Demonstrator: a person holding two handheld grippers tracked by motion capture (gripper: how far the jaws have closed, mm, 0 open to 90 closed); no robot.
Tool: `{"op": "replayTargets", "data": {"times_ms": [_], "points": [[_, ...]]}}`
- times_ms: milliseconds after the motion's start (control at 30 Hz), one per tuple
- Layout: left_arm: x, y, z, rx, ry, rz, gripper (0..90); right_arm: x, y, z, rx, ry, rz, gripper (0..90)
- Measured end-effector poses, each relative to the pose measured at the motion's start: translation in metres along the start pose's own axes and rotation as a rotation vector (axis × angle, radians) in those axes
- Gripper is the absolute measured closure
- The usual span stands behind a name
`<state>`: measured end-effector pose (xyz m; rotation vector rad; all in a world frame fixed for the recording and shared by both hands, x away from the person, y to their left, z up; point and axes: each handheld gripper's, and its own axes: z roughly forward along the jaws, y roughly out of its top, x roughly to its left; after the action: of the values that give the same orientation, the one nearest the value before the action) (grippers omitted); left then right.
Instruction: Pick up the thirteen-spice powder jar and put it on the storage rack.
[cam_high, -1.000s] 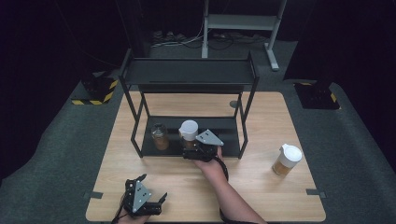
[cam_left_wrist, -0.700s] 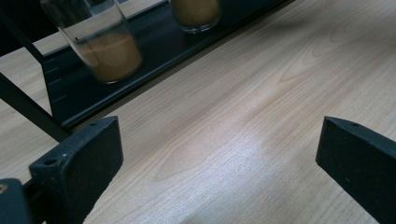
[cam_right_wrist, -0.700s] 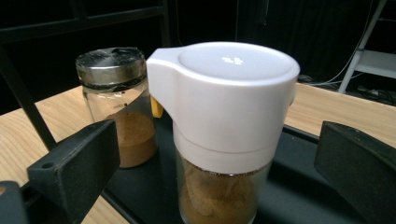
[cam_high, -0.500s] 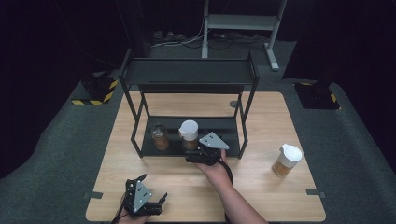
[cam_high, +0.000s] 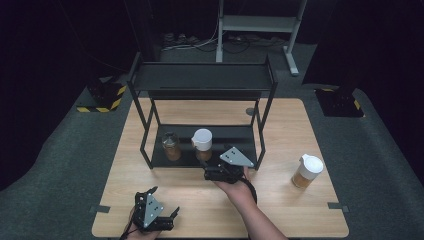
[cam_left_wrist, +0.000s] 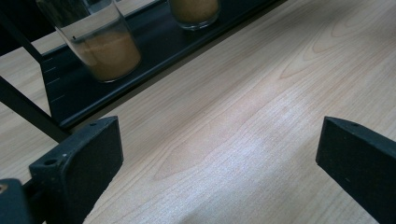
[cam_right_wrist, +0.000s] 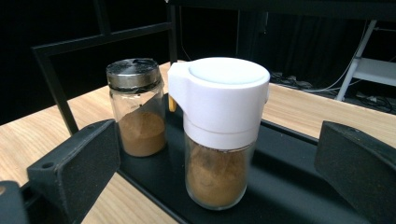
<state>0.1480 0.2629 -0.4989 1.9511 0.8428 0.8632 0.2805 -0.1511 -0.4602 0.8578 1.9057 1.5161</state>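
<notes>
A white-lidded jar (cam_high: 202, 142) of brown powder stands on the bottom shelf (cam_high: 235, 136) of a black rack. Beside it, to its left, is a small glass jar (cam_high: 171, 146) with a metal lid. My right gripper (cam_high: 212, 167) is just in front of the shelf, open and facing the white-lidded jar (cam_right_wrist: 219, 130), which stands apart beyond its jaws. The small jar (cam_right_wrist: 137, 109) is left of it in the right gripper view. My left gripper (cam_high: 165, 201) rests open near the table's front left. It is over bare wood (cam_left_wrist: 243, 116) with nothing between the jaws.
A second white-lidded jar (cam_high: 307, 171) of brown powder stands on the table at the right. The rack's top shelf (cam_high: 200, 75) overhangs the lower one, with thin posts (cam_high: 263, 125) at the corners. The wooden table (cam_high: 280, 120) extends behind and beside the rack.
My right gripper has drawn back a little from the white-lidded jar, toward the person and slightly right. The jar stays on the shelf. The left gripper has not moved.
</notes>
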Motion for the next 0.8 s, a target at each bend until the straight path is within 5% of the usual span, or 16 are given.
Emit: {"op": "replayTargets", "data": {"times_ms": [800], "points": [[-0.002, 0.002, 0.001, 0.011, 0.001, 0.019, 1.0, 0.001, -0.015, -0.06, 0.021, -0.05, -0.069, 0.0]]}}
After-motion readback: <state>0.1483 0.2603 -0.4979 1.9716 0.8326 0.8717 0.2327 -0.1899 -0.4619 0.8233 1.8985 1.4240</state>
